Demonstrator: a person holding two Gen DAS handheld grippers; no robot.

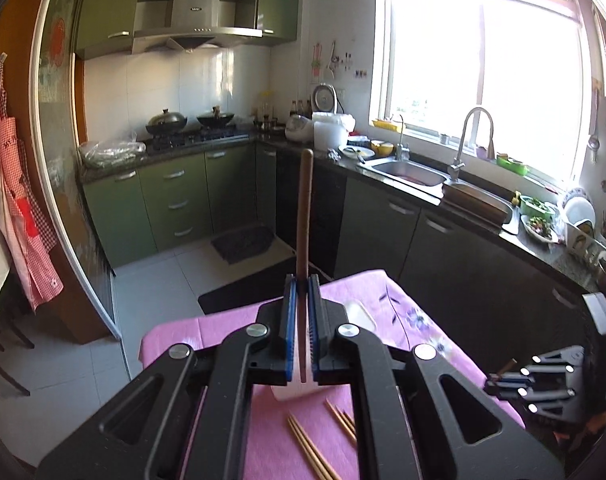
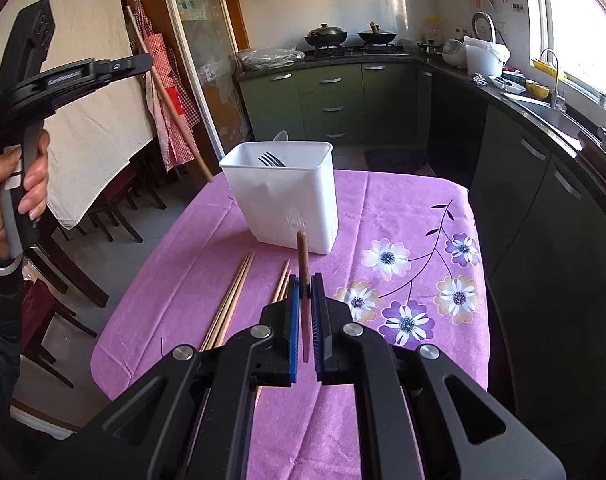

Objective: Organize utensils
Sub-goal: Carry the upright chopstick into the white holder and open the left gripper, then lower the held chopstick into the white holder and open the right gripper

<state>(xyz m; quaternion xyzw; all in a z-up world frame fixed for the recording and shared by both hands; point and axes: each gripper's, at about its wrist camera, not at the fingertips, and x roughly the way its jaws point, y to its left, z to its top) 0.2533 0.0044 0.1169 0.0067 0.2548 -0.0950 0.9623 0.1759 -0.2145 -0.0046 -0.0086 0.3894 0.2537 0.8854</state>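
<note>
My left gripper [image 1: 302, 280] is shut on a brown wooden chopstick [image 1: 305, 216] that sticks out ahead of it, held high above the table; it also shows in the right wrist view [image 2: 171, 112] at upper left. My right gripper [image 2: 305, 280] is shut on another brown chopstick [image 2: 302, 256], low over the pink tablecloth [image 2: 403, 208]. A white utensil holder [image 2: 287, 196] stands mid-table with a fork [image 2: 272, 159] and a spoon inside. Several loose chopsticks [image 2: 231, 300] lie on the cloth in front of the holder and also show in the left wrist view [image 1: 311, 448].
Dark wooden chairs [image 2: 115, 208] stand left of the table. Green cabinets [image 2: 331, 100] and a stove with two woks [image 2: 349, 36] line the far wall. A dark counter with a sink [image 1: 411, 170] and dishes runs along the right under the window.
</note>
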